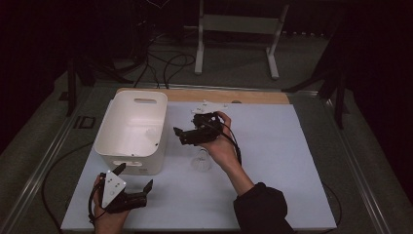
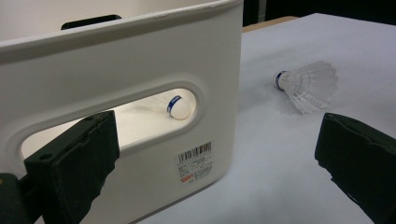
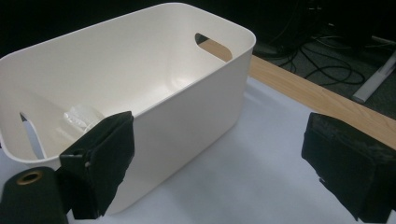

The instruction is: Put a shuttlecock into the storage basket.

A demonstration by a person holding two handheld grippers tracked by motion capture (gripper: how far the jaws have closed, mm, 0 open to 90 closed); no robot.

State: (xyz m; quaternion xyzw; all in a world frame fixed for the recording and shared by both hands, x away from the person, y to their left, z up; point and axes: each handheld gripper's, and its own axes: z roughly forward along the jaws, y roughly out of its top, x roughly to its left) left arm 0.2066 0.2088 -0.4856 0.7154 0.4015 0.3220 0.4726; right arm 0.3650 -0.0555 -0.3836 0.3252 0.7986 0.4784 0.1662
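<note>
A dim workroom, cables trailing across its floor, surrounded a white tabletop with a wooden strip along its far edge. A white plastic bin stood toward the left edge, one shuttlecock already lying inside it, glimpsed through the handle slot. A second shuttlecock lay on its side on the tabletop just right of the bin, below the raised right gripper, whose jaws stood spread and empty, pointing at the bin. The left gripper, near the front edge beside the bin's near wall, was likewise spread, holding nothing. The loose shuttlecock looked feather-light and easily crushed; its thin skirt would likely bend under a hard squeeze, so the rounded cork tip with the blue band appeared the safest place to pinch, and gently.
</note>
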